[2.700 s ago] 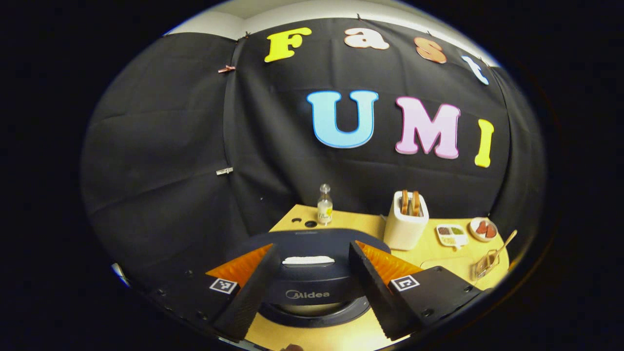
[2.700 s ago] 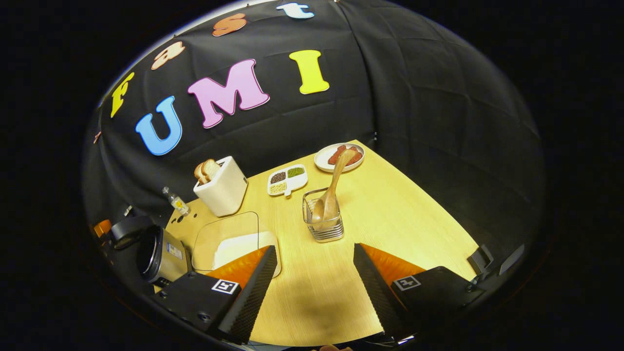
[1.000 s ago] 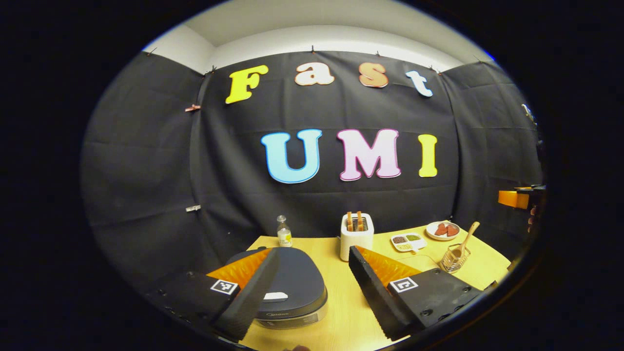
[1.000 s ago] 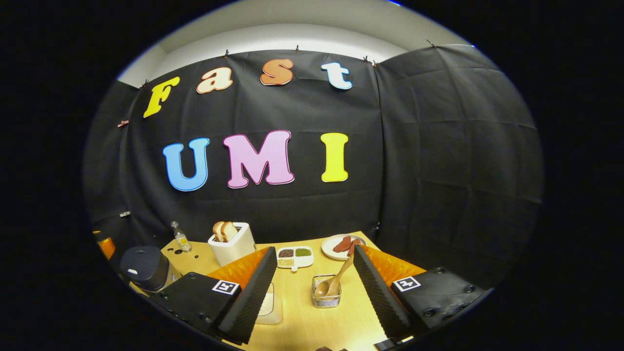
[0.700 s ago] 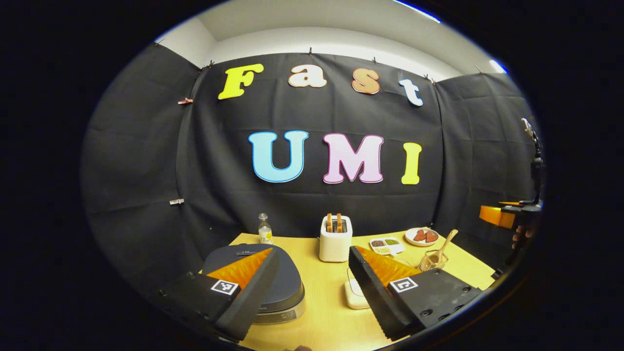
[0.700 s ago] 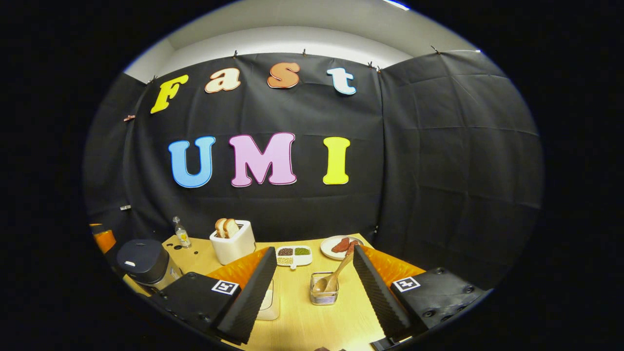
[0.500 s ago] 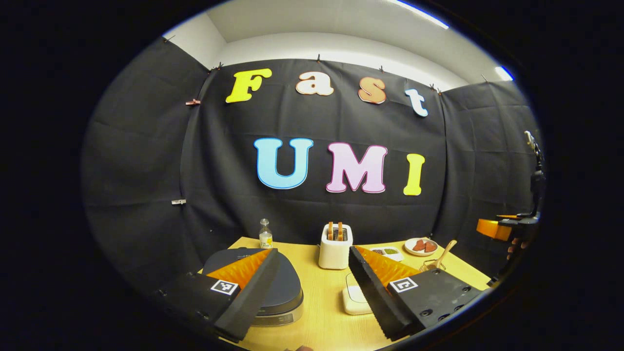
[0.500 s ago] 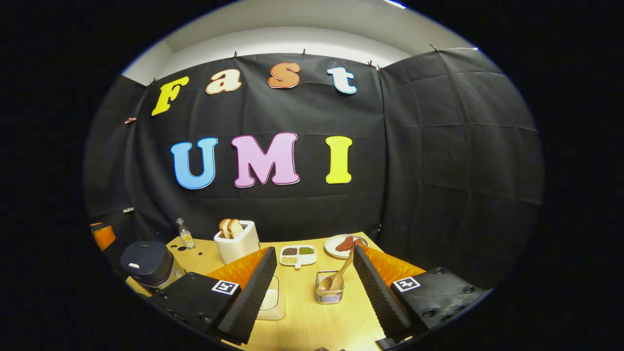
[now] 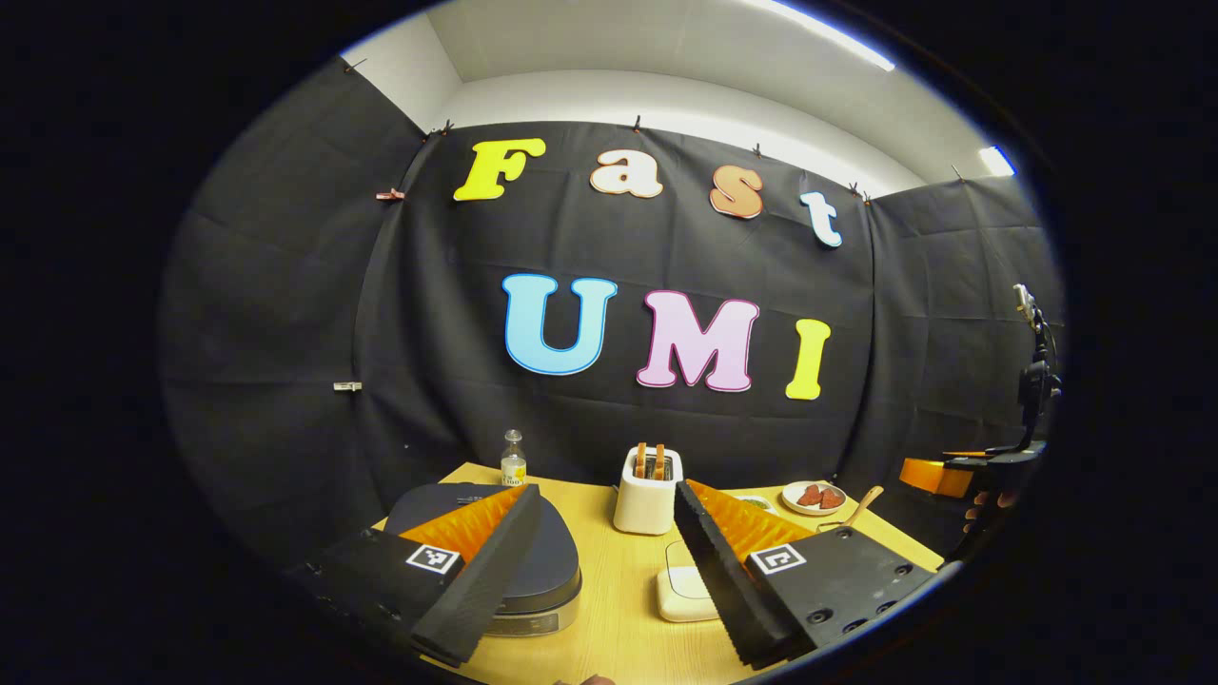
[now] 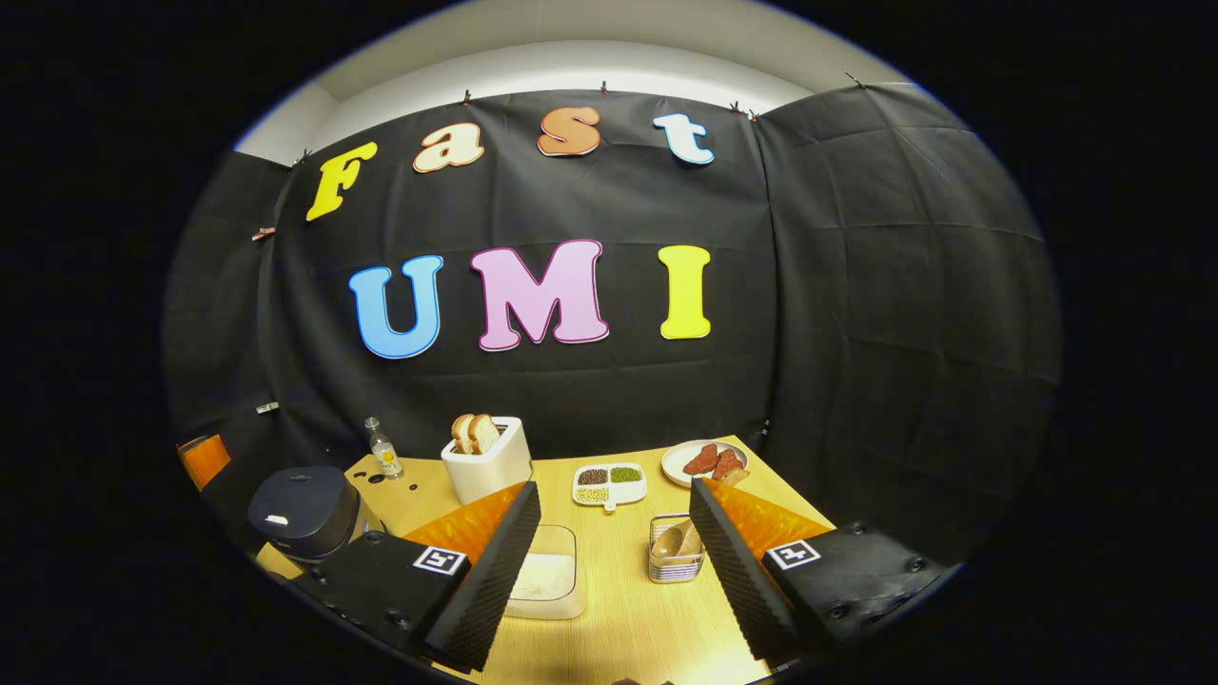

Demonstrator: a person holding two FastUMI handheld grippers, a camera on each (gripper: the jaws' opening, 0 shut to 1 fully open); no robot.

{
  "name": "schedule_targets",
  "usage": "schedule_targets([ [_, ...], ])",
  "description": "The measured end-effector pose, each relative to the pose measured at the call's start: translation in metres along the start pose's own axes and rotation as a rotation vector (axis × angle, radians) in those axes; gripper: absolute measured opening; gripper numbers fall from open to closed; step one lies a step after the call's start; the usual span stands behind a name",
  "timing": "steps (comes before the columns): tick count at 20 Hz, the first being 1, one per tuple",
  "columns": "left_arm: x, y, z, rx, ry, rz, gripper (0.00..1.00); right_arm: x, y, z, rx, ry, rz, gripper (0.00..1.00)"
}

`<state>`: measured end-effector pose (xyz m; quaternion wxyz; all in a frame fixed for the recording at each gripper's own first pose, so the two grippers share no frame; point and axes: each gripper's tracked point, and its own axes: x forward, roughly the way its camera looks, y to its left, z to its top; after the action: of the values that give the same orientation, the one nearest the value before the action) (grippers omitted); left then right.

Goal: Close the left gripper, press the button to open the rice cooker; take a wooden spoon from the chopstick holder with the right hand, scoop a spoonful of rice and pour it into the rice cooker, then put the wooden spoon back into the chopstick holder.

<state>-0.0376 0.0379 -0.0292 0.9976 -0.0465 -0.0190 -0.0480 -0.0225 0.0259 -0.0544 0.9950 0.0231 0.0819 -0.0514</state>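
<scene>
Both pairs of tongs have drawn back and up from the table over the last few seconds: the left gripper (image 9: 599, 571), which earlier sat right over the rice cooker's lid with the button between its fingers, now hangs well short of it, and its jaws stand wide apart with nothing in them. The right gripper (image 10: 614, 571) is likewise wide open and empty, and has backed off from the holder it was nearer to before. The rice cooker (image 10: 297, 511) sits with its lid down, so I judge the task to be at its very start: the left tongs have yet to close for the press. From the left gripper view the rice cooker (image 9: 542, 561) lies just ahead, partly behind the left finger. From the right gripper view the rice container (image 10: 547, 576) lies nearest, then the chopstick holder (image 10: 676, 563) with the wooden spoon (image 10: 677, 538) in it, just beside the right finger, with the toaster (image 10: 487, 461) farther back.
</scene>
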Motion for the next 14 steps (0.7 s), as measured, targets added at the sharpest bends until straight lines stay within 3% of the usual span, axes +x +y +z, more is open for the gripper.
schedule_targets([
  [7,0.004,0.002,0.002,0.037,-0.021,0.018,0.95,0.002,0.007,0.0,0.007,-0.004,0.009,0.99],
  [14,0.001,-0.008,-0.014,0.087,0.019,-0.017,0.95,0.001,0.01,-0.009,0.014,0.024,0.007,0.99],
])
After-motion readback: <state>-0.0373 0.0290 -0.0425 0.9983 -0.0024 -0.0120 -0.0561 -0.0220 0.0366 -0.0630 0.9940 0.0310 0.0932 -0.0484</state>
